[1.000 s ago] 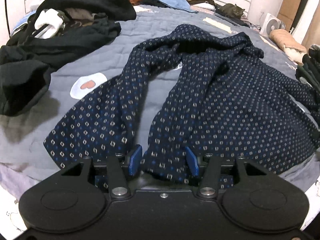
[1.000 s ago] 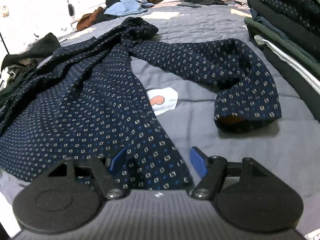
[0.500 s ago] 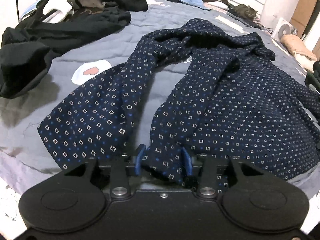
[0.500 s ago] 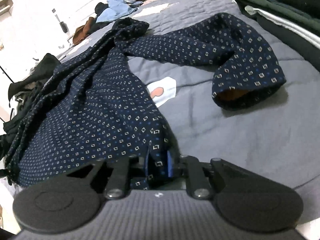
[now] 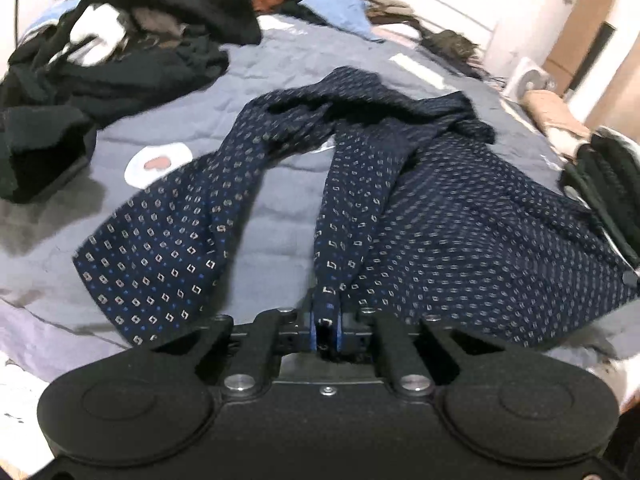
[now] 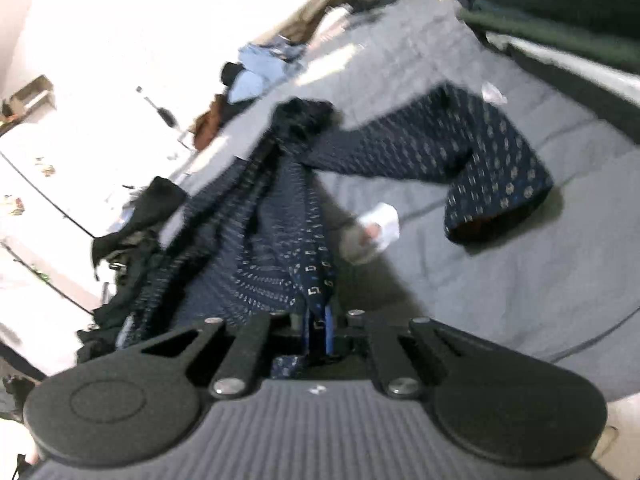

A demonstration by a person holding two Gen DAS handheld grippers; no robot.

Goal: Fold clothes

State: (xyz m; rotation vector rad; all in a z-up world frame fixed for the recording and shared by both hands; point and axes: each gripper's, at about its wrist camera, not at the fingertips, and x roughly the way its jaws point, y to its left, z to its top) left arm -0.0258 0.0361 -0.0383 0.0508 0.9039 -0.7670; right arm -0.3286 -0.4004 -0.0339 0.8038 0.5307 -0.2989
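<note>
while both tools pinch the same garment, its bulk lies ahead of them on the bed.
left gripper [image 5: 327, 330]: jaws have just closed tight on a hem edge of the navy patterned shirt [image 5: 460, 216], fabric pulled into a taut ridge running away from the pads.
right gripper [image 6: 318, 330]: jaws have just closed, clamped on another edge of the shirt [image 6: 280, 240].
shirt: spread on the grey quilt [image 5: 280, 60], one sleeve [image 5: 168, 240] lying to the left of the left gripper.
dark clothes pile [image 5: 100, 64]: well apart, far left.
</note>
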